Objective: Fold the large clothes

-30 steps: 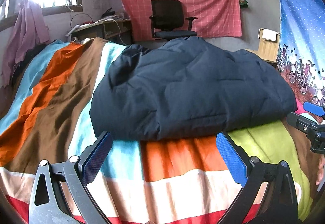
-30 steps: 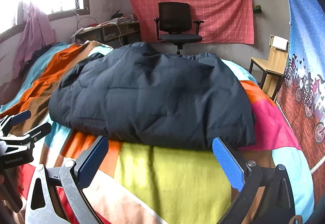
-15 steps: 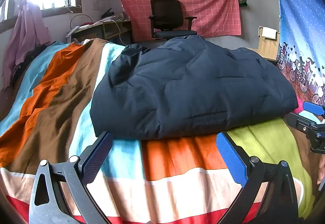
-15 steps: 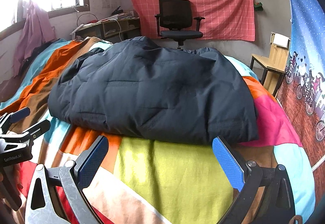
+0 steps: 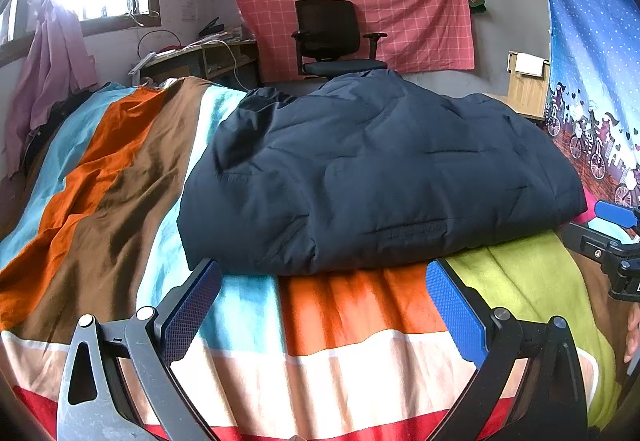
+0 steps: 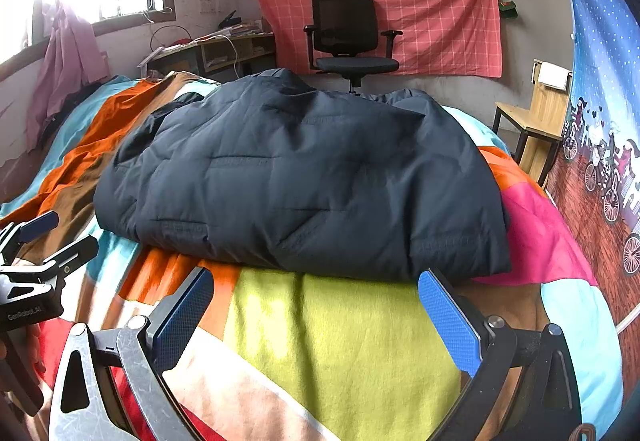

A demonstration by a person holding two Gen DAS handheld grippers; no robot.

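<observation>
We hold the left gripper [image 5: 320, 305] and right gripper [image 6: 316, 305] low, jaws spread, empty. Just ahead of both lies the folded navy jacket [image 5: 372, 177] on the striped bedspread [image 5: 352, 353].

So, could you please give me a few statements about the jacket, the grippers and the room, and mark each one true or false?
1. The dark navy padded jacket lies in a folded bundle on the striped bedspread. True.
2. The left gripper is clamped on the jacket's hem. False: it is open and holds nothing, short of the near edge.
3. The right gripper is open. True.
4. A black office chair stands in front of a red checked cloth on the far wall. True.
5. The jacket hangs over the chair's backrest. False: it lies on the bed.
</observation>
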